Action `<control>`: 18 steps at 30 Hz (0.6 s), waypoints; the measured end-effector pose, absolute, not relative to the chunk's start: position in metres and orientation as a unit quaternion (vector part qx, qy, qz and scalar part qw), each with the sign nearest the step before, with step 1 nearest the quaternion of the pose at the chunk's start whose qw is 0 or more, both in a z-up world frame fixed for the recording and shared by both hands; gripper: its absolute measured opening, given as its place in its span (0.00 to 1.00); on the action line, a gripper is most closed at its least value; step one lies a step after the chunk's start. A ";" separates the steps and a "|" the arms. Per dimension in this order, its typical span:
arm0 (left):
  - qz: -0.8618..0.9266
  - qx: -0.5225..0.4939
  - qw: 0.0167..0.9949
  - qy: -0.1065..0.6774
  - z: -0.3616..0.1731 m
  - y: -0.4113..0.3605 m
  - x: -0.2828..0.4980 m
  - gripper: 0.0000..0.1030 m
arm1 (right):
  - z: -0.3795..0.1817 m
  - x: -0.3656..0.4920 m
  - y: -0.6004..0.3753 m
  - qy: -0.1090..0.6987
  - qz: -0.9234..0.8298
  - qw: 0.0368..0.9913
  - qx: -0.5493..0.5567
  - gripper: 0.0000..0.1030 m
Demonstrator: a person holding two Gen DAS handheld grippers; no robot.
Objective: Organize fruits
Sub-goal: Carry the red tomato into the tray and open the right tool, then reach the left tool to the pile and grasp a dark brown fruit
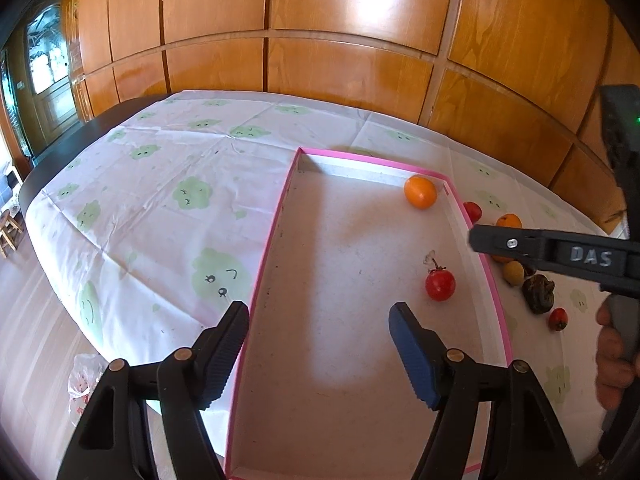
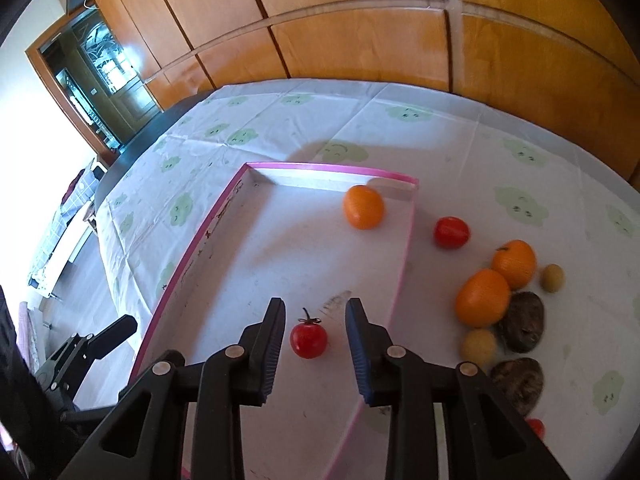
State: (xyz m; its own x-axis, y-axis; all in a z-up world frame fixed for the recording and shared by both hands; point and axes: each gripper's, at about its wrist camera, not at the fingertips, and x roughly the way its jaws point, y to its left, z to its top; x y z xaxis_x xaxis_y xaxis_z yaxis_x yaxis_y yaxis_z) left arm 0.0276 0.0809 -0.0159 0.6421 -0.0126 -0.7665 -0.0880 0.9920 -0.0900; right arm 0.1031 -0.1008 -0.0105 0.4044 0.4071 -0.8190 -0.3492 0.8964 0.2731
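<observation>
Inside the pink-rimmed tray [image 2: 192, 264] lie one orange [image 2: 364, 207] and, between the right tongs' tips, one tomato [image 2: 308, 340]; right of them: two oranges [image 2: 483, 298], two tomatoes [image 2: 452, 232], two yellowish fruits [image 2: 479, 345], two brown lumps [image 2: 522, 322].

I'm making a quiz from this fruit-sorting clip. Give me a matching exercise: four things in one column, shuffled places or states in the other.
Things:
1. stemmed red tomato
2. orange in the far corner
3. two brown fruits
4. left gripper

Places or states:
a. on the tablecloth, outside the box
b. open and empty, above the pink-rimmed box
c. inside the box, by its far wall
d. inside the box, between the right gripper's parted fingers, untouched

Pairs: 1-d, 2-c, 3-a, 4-b
</observation>
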 end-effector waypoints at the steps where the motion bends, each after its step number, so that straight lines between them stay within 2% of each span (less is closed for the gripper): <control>1: 0.019 -0.058 0.904 0.423 -0.016 0.079 0.027 0.71 | -0.009 0.102 -0.106 0.496 0.224 0.838 0.034 0.31; 18: -0.012 -0.029 0.903 0.429 -0.016 0.055 0.024 0.71 | 0.000 0.081 -0.194 0.488 0.163 0.855 0.061 0.34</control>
